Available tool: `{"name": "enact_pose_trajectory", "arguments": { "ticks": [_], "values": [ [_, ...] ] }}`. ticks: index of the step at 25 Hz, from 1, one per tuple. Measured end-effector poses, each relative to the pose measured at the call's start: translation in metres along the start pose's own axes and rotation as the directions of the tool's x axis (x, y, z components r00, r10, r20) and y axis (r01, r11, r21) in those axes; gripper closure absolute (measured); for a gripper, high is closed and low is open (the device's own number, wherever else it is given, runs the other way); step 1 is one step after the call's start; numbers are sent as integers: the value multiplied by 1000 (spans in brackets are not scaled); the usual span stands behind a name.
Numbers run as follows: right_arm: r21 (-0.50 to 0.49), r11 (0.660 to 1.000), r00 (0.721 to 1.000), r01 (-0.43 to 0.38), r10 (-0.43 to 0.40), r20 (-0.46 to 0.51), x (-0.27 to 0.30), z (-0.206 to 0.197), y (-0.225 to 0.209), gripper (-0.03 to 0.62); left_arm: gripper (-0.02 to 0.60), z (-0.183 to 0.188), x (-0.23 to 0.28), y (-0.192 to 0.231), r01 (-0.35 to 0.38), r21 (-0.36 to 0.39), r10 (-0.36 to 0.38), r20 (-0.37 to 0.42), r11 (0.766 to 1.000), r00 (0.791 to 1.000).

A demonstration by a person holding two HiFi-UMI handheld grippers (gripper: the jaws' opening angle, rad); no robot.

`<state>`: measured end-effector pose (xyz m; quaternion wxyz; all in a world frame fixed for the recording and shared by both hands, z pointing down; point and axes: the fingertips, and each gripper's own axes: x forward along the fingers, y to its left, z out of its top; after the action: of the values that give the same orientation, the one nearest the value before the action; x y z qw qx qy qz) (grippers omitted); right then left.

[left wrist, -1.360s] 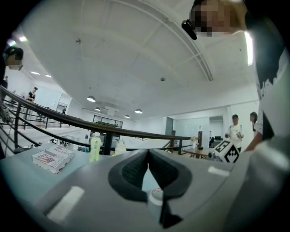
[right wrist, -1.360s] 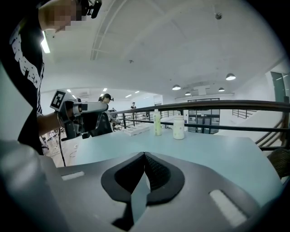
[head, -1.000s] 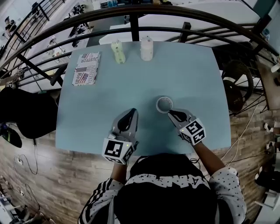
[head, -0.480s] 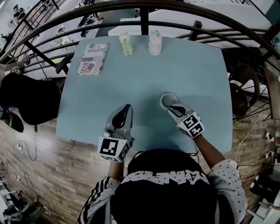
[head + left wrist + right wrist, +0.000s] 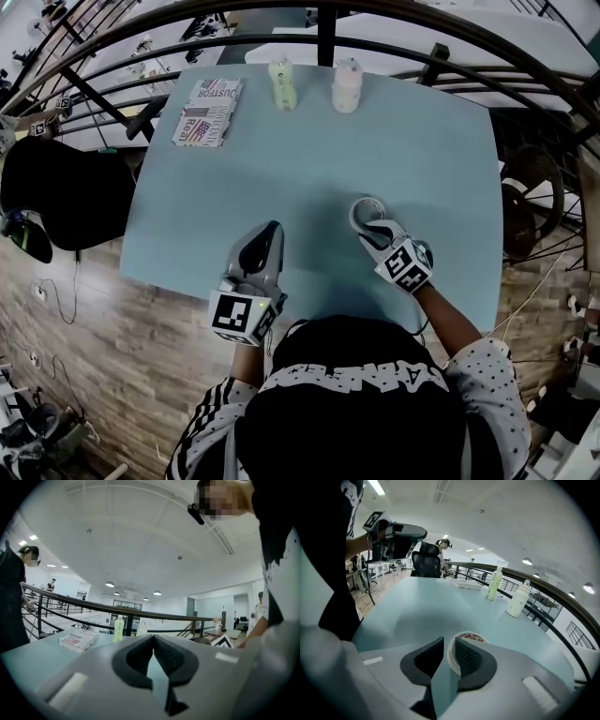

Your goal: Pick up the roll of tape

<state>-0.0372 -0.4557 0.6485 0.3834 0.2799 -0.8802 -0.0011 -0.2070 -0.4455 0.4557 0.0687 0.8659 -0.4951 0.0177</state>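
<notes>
Right tool point(image 5: 370, 227) dropped to white tape roll point(image 5: 469, 637) w/ red print, jaws just opened astride rim, prob. ungripped.

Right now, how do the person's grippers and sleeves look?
The left gripper and right gripper are grey tapering shells with black ribbed fingers and a black-and-white marker cube. Left sleeve: black, white stripes. Right sleeve: white, black dots. The right gripper's fingers have just been opening, roll of tape between them.

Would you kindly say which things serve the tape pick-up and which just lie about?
Job: white roll of tape; right gripper, jaws just opening, roll's edge between.
Idle: pale green bottle; white bottle; flat printed box; shut left gripper.
</notes>
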Motion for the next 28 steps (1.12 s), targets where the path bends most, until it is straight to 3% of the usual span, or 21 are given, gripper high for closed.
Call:
{"name": "enact_pose_trajectory", "arguments": {
  "ticks": [17, 28],
  "values": [
    [-29, 999, 994, -38, 35, -103, 27, -22, 2, 488, 581, -11, -12, 7, -42, -32, 41, -13, 999, 999],
    [5, 999, 993, -34, 34, -114, 29, -22, 2, 537, 581, -11, -16, 6, -44, -42, 43, -9, 998, 999]
  ]
}}
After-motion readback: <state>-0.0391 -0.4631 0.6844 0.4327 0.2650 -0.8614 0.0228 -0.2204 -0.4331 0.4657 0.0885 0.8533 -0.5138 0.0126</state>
